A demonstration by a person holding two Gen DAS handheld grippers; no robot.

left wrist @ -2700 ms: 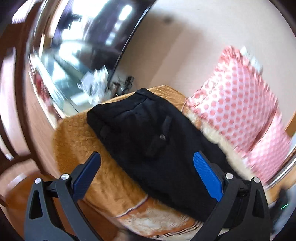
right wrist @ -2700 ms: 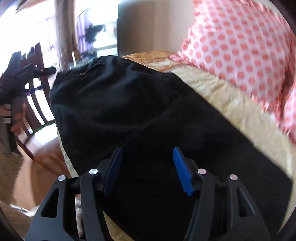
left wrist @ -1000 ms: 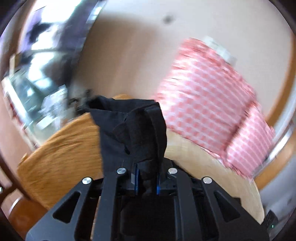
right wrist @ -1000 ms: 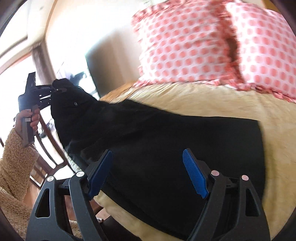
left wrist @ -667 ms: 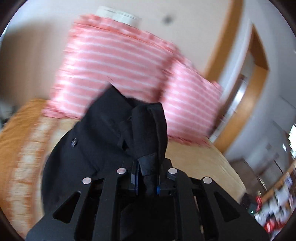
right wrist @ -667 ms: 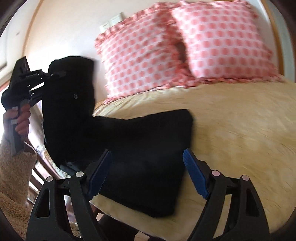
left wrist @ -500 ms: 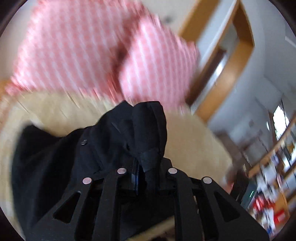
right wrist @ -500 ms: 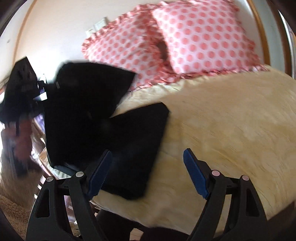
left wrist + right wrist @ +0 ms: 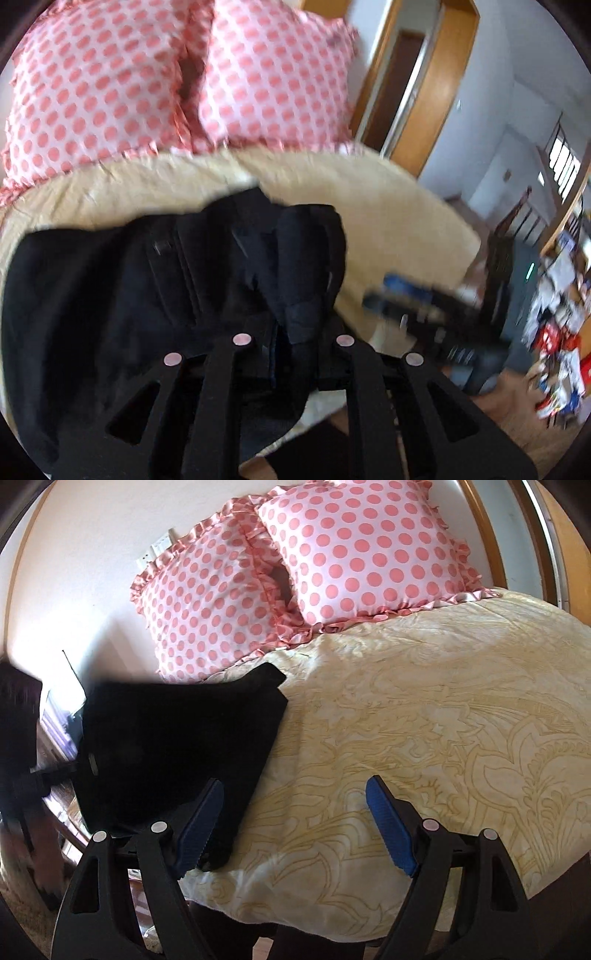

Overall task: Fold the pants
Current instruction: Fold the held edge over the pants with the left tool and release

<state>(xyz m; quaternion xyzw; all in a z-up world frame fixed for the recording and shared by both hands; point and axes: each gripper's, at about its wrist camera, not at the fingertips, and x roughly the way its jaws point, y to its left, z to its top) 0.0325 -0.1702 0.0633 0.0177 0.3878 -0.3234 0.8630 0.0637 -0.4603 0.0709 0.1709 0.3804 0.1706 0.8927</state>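
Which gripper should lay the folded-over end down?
Left. The left gripper is shut on the black pants, over the fold. The right gripper is open, empty, beside them.

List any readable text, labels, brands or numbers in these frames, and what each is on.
None readable.
Small tag on the black pants: too blurred to read.
Clutter on the shelves at right: colourful packaging, any print blurred.
Polka-dot pillows and yellow bedspread: pattern only, no text.
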